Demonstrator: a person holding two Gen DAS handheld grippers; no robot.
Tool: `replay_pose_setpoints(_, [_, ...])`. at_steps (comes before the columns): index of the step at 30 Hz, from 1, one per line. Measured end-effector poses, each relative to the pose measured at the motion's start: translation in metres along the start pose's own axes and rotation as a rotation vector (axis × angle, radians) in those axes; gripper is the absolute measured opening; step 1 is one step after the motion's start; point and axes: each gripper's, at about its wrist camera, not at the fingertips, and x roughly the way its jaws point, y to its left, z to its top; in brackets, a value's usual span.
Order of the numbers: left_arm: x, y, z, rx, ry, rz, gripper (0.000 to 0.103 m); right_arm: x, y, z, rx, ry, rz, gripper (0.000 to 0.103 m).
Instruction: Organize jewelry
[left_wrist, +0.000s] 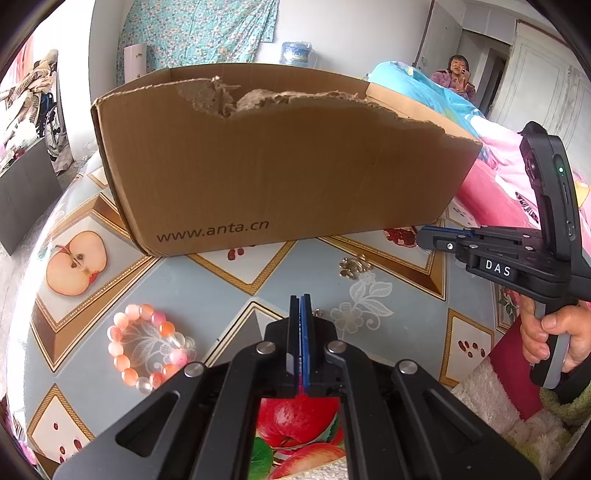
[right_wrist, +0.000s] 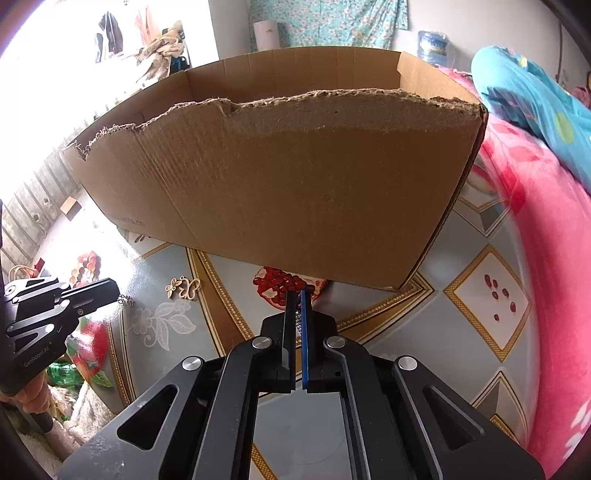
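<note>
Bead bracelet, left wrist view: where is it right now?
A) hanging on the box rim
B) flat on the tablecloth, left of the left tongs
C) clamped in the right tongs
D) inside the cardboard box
B: the bead bracelet lies on the tablecloth, left of the shut left tongs, outside the cardboard box.

I work in a home bedroom: a bed (left_wrist: 491, 162) heaped with pink and blue quilts, a floral curtain (left_wrist: 199, 29), clothes piled on a chair (left_wrist: 33, 88), a fruit-patterned tablecloth (left_wrist: 74, 258).

Black hand-held gripper (left_wrist: 300, 301) with blue finger pad, silver rivets, white "DAS" lettering.
</note>
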Motion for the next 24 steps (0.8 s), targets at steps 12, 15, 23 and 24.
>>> replay_pose_setpoints(12, [-0.002, 0.004, 0.000, -0.006, -0.006, 0.001, 0.000, -0.024, 0.015, -0.011, -0.025, 0.006, 0.151, 0.000])
replay_pose_setpoints(15, [-0.002, 0.004, 0.000, -0.005, -0.005, 0.001, 0.000, -0.024, 0.026, -0.020, -0.074, 0.030, 0.158, 0.001])
replay_pose_setpoints(23, [-0.003, 0.005, -0.001, -0.009, -0.004, 0.003, 0.000, -0.038, 0.032, -0.031, -0.097, 0.029, 0.181, 0.025])
replay_pose_setpoints(24, [-0.002, 0.006, -0.001, -0.009, -0.003, 0.003, 0.000, -0.040, 0.030, -0.030, -0.089, 0.026, 0.177, 0.025])
